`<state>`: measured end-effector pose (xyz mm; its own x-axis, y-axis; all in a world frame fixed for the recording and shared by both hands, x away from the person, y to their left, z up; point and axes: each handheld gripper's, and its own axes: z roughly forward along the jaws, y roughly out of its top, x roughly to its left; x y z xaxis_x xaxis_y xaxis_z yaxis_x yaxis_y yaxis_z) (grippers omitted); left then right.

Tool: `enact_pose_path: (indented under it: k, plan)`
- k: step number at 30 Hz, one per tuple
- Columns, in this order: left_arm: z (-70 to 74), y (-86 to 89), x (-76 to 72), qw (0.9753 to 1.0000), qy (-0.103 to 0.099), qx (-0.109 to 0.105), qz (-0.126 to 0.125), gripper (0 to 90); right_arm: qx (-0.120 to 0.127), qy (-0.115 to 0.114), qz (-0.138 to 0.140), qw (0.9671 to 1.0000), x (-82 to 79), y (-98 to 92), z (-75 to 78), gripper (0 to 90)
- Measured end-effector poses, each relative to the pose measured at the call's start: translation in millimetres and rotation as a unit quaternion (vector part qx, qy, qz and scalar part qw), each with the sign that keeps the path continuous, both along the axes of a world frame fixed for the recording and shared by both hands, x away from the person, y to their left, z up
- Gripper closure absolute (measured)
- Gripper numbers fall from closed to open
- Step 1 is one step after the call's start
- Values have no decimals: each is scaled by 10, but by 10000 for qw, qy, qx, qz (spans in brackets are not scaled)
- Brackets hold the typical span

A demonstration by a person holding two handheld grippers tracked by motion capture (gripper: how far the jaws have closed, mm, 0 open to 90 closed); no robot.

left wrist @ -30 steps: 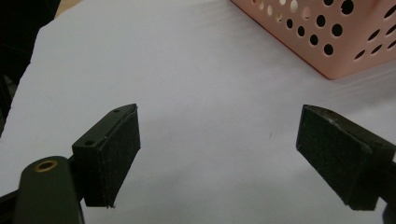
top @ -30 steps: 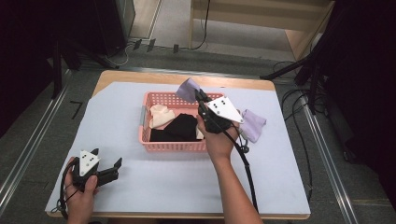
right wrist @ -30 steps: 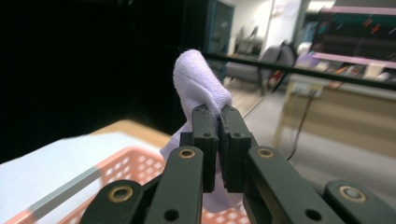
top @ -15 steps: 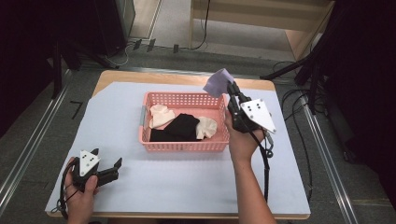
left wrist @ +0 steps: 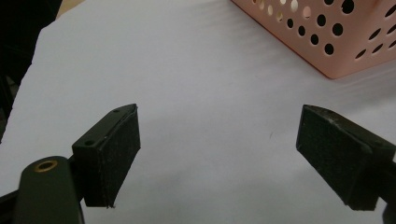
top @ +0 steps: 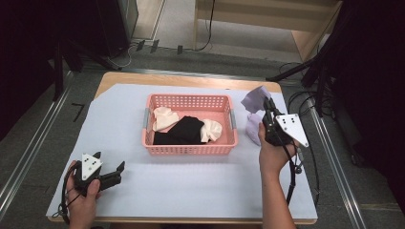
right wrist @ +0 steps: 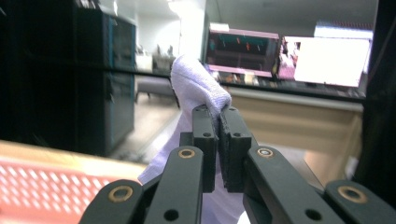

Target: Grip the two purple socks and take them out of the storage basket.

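With our right gripper (top: 268,110) pinching the purple sock (top: 253,100) tight and our left gripper (top: 114,172) wide open, we should lower it gently beside the pink basket (top: 189,149).

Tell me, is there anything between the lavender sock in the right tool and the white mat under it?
Nothing visible. The right tool is shut on the lavender sock, which hangs just right of the pink basket. The white mat below it looks bare, and the sock's lower end seems already close to it.
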<state>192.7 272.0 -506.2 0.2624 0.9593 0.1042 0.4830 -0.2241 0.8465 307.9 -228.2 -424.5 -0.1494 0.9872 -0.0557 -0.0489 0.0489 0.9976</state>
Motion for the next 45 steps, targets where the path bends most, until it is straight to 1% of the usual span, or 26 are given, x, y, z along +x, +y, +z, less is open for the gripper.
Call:
enact_pose_path:
  k: [3,5,6,7,8,9,11,12,14,16,18,20,22,23,25,26,27,28,31,33,34,35,36,37,39,45]
  plan:
    - [-1,0,-1,10000,-11,-5,-7,147,82,292,-159,9994,40,-111,-159,867]
    - [-1,0,-2,10000,-15,-3,-5,146,123,492,-126,9986,78,-170,-260,847]
    - [0,1,-1,10000,-11,-6,-8,146,152,613,-81,9980,97,-192,-312,810]
    - [0,1,-1,10000,-13,-11,-9,146,474,928,165,9944,118,-228,-412,690]
    - [2,4,-2,10000,-7,-5,-14,146,581,1037,251,9926,124,-249,-452,640]
    - [2,5,-3,10000,-8,-4,-16,146,581,1037,251,9926,124,-249,-452,640]
    - [3,6,-2,10000,-7,-6,-19,146,612,1258,367,9895,106,-279,-503,539]
    - [3,8,-3,10000,-13,-6,-13,146,541,1341,367,9888,88,-295,-520,506]
    - [2,5,-3,10000,-11,-23,-4,146,447,1369,380,9888,7,-381,-567,434]
    - [2,5,-2,10000,-19,-14,-7,146,541,1471,371,9869,-61,-461,-607,404]
    - [3,6,-3,10000,-21,-3,-7,146,554,1497,360,9865,-98,-514,-631,393]
    - [4,4,-5,10000,-25,5,8,146,660,1547,334,9852,-185,-628,-680,380]
    - [5,6,-6,10000,-29,16,0,146,884,1561,346,9832,-330,-820,-755,351]
    - [5,6,-6,10000,-29,16,0,146,884,1561,346,9832,-330,-820,-755,351]
    - [4,7,-7,10000,-34,-8,13,146,1064,1676,390,9793,-429,-944,-789,330]
    - [4,9,-8,10000,-36,-21,22,146,1060,1723,364,9786,-528,-1051,-816,311]
    - [4,11,-10,10000,-42,-44,31,146,1060,1723,364,9786,-528,-1051,-816,311]
    - [3,10,-11,9999,-57,-86,47,146,1039,1742,376,9785,-626,-1148,-840,284]
    - [6,16,-14,10000,-49,-72,40,146,1013,1811,441,9772,-764,-1243,-876,200]
    - [5,14,-13,10000,-57,-62,41,146,978,2152,419,9708,-860,-1300,-882,124]
    - [5,14,-13,10000,-57,-62,41,146,978,2152,419,9708,-860,-1300,-882,124]
    - [5,13,-13,10000,-54,-61,41,146,849,2296,406,9687,-905,-1331,-890,106]
    - [6,12,-13,10000,-44,-57,49,146,817,2405,331,9666,-982,-1387,-914,15]
    - [6,13,-12,10000,-34,-49,55,146,817,2405,331,9666,-982,-1387,-914,15]
    - [6,14,-12,10000,-42,-69,56,146,860,2488,394,9639,-1028,-1448,-941,0]
    - [3,17,-9,9999,-63,-80,71,146,813,2651,350,9601,-1131,-1478,-1002,0]
